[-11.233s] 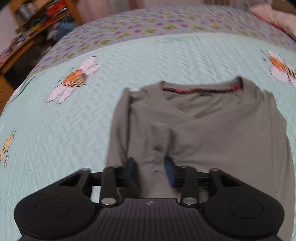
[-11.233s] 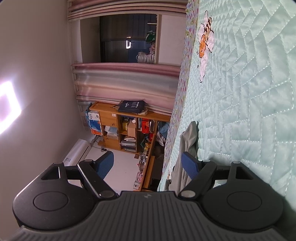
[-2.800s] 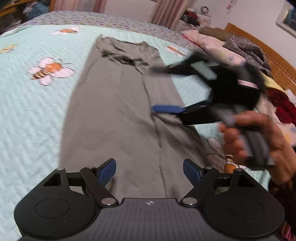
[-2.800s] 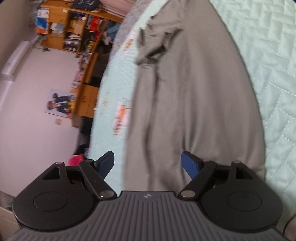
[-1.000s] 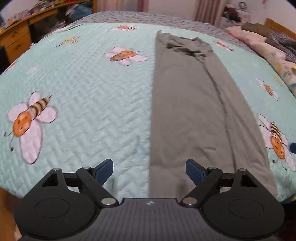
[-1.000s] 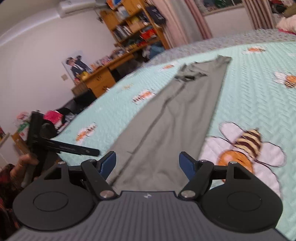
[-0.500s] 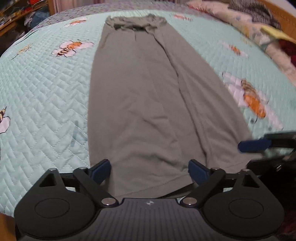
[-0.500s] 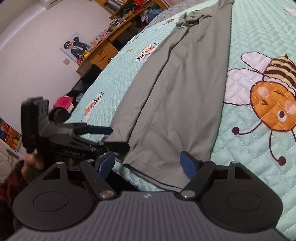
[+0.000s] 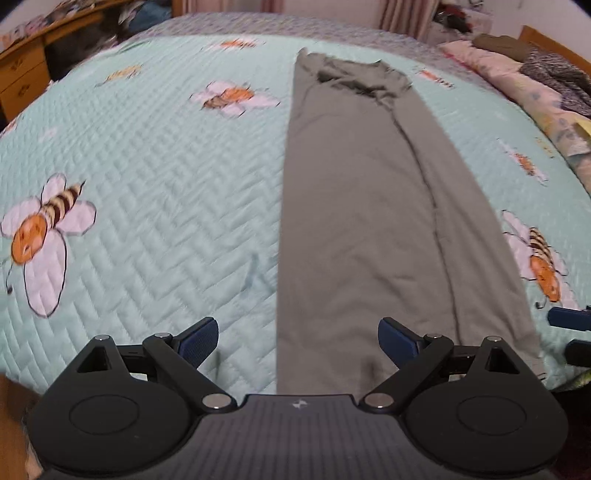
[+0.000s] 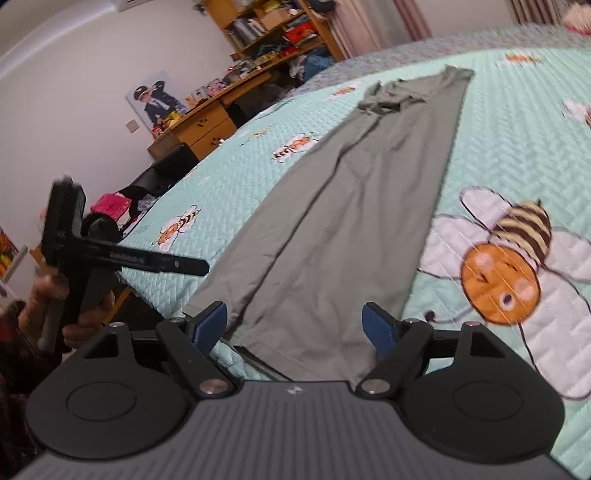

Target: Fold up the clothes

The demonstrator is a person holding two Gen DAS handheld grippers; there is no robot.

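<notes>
**Q:** Where is the shirt?

**A:** The shirt (image 9: 362, 229) lies flat on the quilt (image 9: 155, 192), folded into a long grey strip. In my left view it runs from the bottom centre of the frame up to the top centre, where the bunched end sits. In my right view the same strip (image 10: 354, 206) runs from the bottom centre diagonally to the upper right. The near hem sits at the bed edge, just ahead of both claws.

**Q:** State of the left claw?

**A:** My left claw (image 9: 297, 338) is spread wide; its jaws have just been opening. The shirt's left edge falls between the blue pads. The pads press on nothing. In the right view this claw (image 10: 159, 264) shows at mid left, my left hand (image 10: 77, 314) around its grip, off the shirt's left side.

**Q:** And the right claw?

**A:** My right claw (image 10: 294, 325) is also spread. The hem lies between the pads, not pinched. Whether a pad brushes the cloth, I cannot tell. In the left view only its blue tip (image 9: 569, 318) shows, at the right edge, just beside the strip's lower right corner.

**Q:** Surroundings?

**A:** Bee print (image 10: 506, 262) on the quilt at right of the strip. Desk (image 10: 207, 122) and shelves (image 10: 280, 33) in the upper left of the right view. Pillows (image 9: 517, 85) in the upper right of the left view.
</notes>
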